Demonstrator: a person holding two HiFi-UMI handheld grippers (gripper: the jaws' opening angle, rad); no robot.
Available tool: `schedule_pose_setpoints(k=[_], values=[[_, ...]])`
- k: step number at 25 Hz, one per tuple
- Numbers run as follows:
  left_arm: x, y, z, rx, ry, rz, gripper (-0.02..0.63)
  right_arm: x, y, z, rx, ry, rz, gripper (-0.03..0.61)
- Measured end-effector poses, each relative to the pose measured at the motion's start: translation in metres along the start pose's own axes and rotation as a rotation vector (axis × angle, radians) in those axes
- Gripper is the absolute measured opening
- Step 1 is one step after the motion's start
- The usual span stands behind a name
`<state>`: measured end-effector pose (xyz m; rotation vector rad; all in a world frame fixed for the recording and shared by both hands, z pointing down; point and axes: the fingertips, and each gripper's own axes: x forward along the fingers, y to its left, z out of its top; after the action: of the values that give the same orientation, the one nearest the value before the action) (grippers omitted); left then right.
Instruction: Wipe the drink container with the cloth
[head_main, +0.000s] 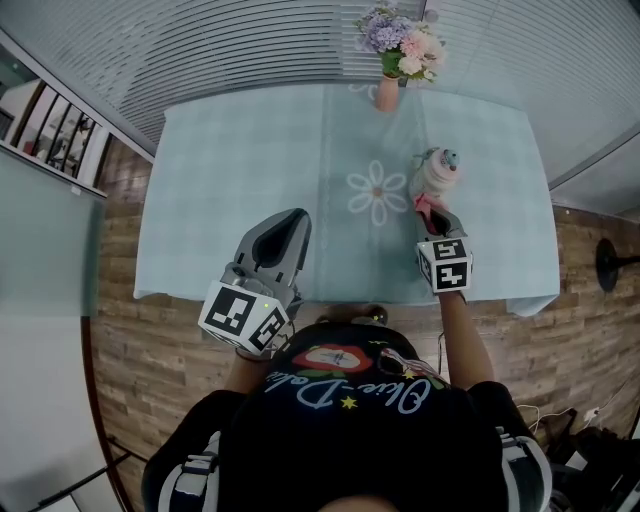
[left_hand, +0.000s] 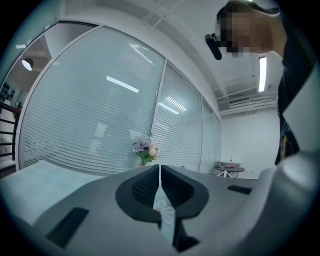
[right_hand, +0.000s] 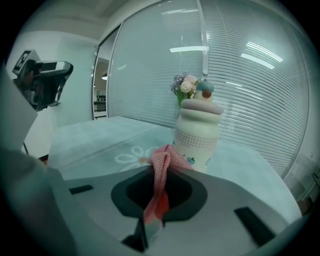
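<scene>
Pink cloth is pinched in the right gripper, just beside the cream drink container near the table's right edge. The left gripper, jaws pressed together on nothing, hovers over the near edge.

Centre of your right gripper view: pink open-weave cloth; smooth, faintly glossy drink container; matt grey plastic right gripper; matt fabric tablecloth.

Head view looks steeply down; gripper views share the flowers.
</scene>
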<state>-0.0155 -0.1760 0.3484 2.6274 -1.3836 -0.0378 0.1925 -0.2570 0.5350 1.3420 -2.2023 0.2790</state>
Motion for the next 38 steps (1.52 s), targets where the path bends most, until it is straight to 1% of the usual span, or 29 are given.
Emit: schedule_pose_setpoints(k=[4, 9, 12, 15, 19, 24, 33, 38], values=[[0.002, 0.0, 0.001, 0.005, -0.001, -0.001, 0.012, -0.017, 0.008, 0.026, -0.004, -0.084, -0.01, 0.031], [0.001, 0.0, 0.001, 0.009, 0.0, -0.002, 0.012, -0.034, 0.014, 0.067, 0.011, -0.205, -0.036, 0.031], [0.0, 0.0, 0.002, 0.02, -0.001, 0.003, 0.012, -0.036, 0.009, 0.089, 0.043, -0.271, -0.069, 0.031], [0.0, 0.0, 0.001, 0.013, 0.001, 0.008, 0.012, -0.032, 0.0, 0.1, 0.061, -0.308, -0.109, 0.032], [-0.004, 0.004, 0.002, 0.012, -0.002, 0.028, 0.012, -0.021, -0.008, 0.102, 0.063, -0.3, -0.146, 0.032], [-0.009, 0.006, 0.002, 0.013, -0.003, 0.047, 0.012, -0.01, -0.014, 0.098, 0.081, -0.269, -0.164, 0.031], [-0.012, 0.01, 0.003, 0.017, -0.004, 0.077, 0.012, 0.009, -0.012, 0.082, 0.102, -0.213, -0.155, 0.031], [-0.012, 0.01, 0.0, 0.016, 0.013, 0.079, 0.012, 0.019, -0.008, 0.071, 0.102, -0.179, -0.143, 0.032]])
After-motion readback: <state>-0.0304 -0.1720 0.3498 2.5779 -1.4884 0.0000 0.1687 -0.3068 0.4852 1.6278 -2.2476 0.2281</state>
